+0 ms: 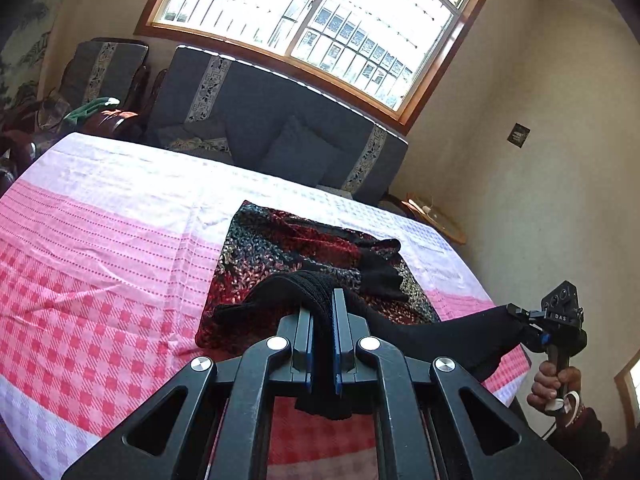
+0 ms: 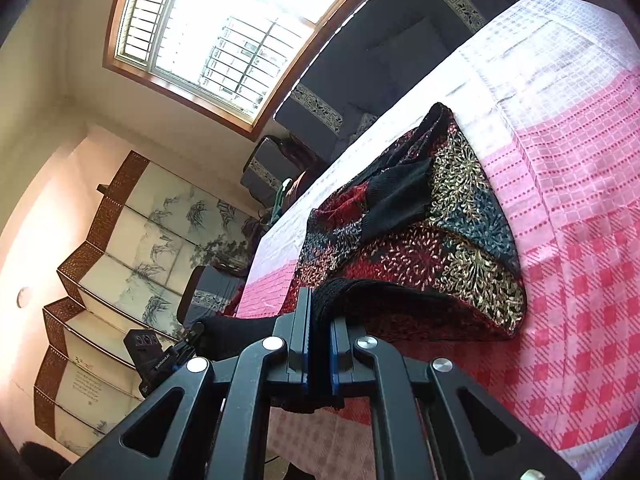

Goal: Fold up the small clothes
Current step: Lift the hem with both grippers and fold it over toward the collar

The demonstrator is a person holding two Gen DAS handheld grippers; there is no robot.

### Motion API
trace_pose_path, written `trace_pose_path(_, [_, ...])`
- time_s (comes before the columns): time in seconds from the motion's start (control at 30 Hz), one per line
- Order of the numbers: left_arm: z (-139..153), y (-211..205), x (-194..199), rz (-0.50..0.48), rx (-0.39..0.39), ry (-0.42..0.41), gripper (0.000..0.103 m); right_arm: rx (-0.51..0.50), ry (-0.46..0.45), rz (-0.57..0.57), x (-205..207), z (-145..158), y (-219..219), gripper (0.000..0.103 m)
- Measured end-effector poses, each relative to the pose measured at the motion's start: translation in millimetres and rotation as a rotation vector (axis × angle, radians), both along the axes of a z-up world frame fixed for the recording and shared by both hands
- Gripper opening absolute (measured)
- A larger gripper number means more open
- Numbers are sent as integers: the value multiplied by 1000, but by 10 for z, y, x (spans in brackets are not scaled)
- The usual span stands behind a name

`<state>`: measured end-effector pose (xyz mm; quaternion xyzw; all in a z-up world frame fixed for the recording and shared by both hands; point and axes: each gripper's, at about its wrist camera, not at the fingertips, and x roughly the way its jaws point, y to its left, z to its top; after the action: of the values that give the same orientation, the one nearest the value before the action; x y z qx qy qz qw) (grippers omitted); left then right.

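A knit sweater [image 1: 280,248] [image 2: 452,240], patterned in red, black and gold, lies on the pink checked tablecloth [image 1: 100,280] [image 2: 580,240] with its black sleeve cuffs [image 1: 380,270] [image 2: 400,192] folded onto its body. Its black ribbed hem [image 1: 452,332] [image 2: 384,292] is raised off the cloth and stretched between both grippers. My left gripper [image 1: 322,302] [image 2: 196,330] is shut on one end of the hem. My right gripper [image 2: 320,306] [image 1: 514,312] is shut on the other end, with a hand [image 1: 554,384] around its handle.
A dark blue sofa [image 1: 280,120] [image 2: 380,40] with cushions stands behind the table under a barred window [image 1: 320,20]. A small round side table [image 1: 436,220] sits by the wall. A painted folding screen [image 2: 120,240] and padded chairs [image 1: 104,72] line the other side.
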<state>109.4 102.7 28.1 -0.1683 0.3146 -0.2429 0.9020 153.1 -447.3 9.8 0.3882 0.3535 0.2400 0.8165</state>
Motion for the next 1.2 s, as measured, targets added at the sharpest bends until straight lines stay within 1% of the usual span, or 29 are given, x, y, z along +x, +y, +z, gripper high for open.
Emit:
trace_pose_path(0.13, [10,-61,365,24,-20,15,7,-8,-6,-10,334,61,-78,7])
trace_pose_path(0.2, [-25,-90,565,37,-31,35,7,-16,1,-14,512,53,-105,7])
trace_pose_path(0.27, [-73,-120,759,46,-42,55,7,-11,14,-16,685,4,-134,7])
trace_pose_path(0.43, [-246,-203,1233,73,-39,102,7,-7,51,-27,1133,-165,-203,7])
trace_pose_path(0.6, [-418,-293,1638,89,-8,135,7,2,92,-40,1525,-366,-254,7])
trace_pose_path(0.8, [-604,-340,1984,96,10,164,7,17,136,-64,1875,-605,-312,7])
trace_pose_path(1.1, [-798,-413,2323,83,52,187,7,44,189,-89,2217,-886,-398,7])
trace_pose_path(1.2, [-850,-429,2420,67,51,193,7,52,203,-97,2319,-957,-410,7])
